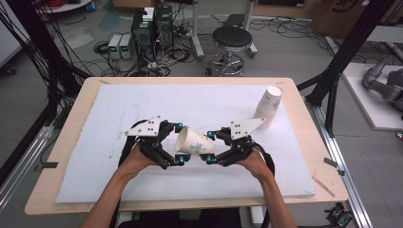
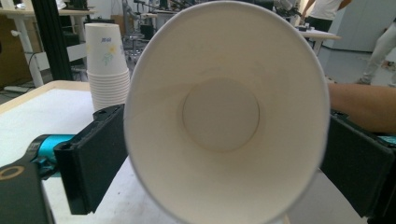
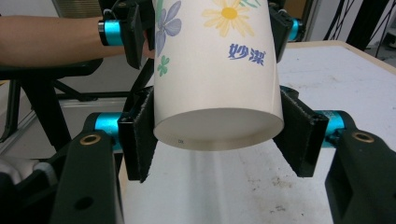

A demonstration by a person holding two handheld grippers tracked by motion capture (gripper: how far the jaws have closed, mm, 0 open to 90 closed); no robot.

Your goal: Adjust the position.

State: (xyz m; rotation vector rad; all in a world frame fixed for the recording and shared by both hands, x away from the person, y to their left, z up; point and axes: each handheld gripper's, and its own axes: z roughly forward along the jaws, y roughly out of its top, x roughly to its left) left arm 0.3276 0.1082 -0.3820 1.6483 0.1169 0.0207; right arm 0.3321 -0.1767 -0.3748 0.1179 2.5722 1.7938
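Note:
A white paper cup (image 1: 192,142) with a flower print lies on its side in the air above the mat, held from both ends. My left gripper (image 1: 180,144) is shut on its open rim, and the cup's inside (image 2: 219,116) faces that camera between the two jaws. My right gripper (image 1: 209,147) is shut on the base end, with a black pad on either side of the cup's bottom (image 3: 217,126). Beyond it the left gripper's pads (image 3: 135,32) press the printed wall near the rim.
A stack of the same cups (image 1: 267,108) stands at the mat's back right, also seen as the stack (image 2: 108,65). The white foam mat (image 1: 119,109) covers the wooden table (image 1: 71,123). A stool (image 1: 231,40) and computer boxes (image 1: 152,28) stand on the floor behind.

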